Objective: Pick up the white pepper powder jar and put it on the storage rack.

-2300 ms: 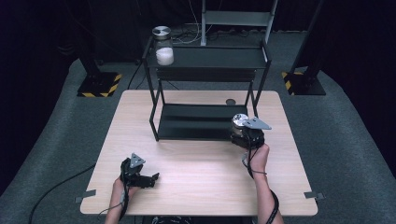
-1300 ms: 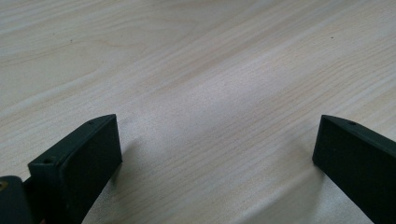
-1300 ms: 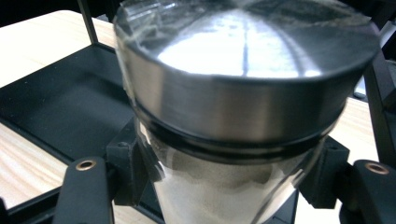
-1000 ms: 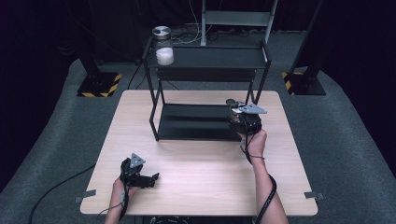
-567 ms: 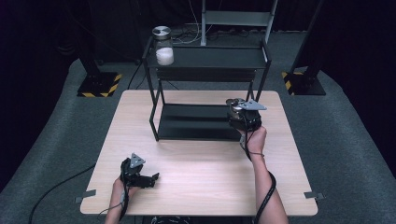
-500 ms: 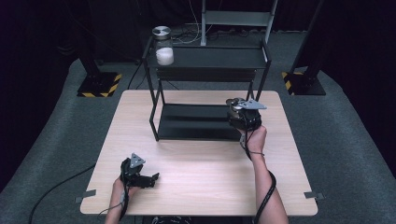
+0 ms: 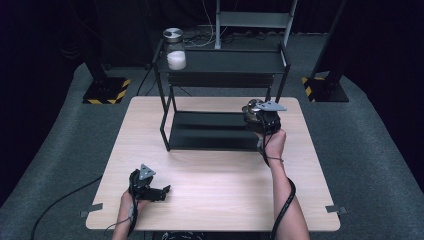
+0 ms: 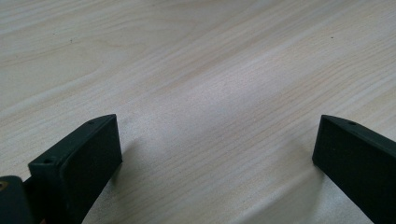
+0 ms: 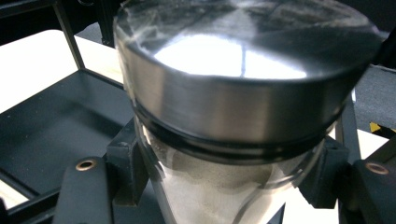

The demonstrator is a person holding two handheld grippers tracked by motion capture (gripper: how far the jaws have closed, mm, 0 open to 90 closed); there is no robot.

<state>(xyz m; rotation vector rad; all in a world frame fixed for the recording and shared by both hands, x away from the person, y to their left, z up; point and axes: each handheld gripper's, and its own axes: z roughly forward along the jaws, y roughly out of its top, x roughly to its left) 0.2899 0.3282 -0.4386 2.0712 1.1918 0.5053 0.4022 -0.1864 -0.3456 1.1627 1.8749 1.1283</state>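
Between the right gripper's fingers (image 9: pixel 123 163), the jar (image 9: pixel 224 196) runs off the bottom edge, its base unseen. Seen from above, the gripper's plate hides most of that jar. The contents are too blurred to identify.

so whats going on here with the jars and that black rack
A person works at a wooden table with tongs in each hand. The right tongs are shut on a glass jar with a metal lid, held at the right end of the black rack, over its lower shelf. A second jar with white contents stands on the rack's top shelf, at its left end. The left tongs rest open on the table near the front edge, holding nothing.
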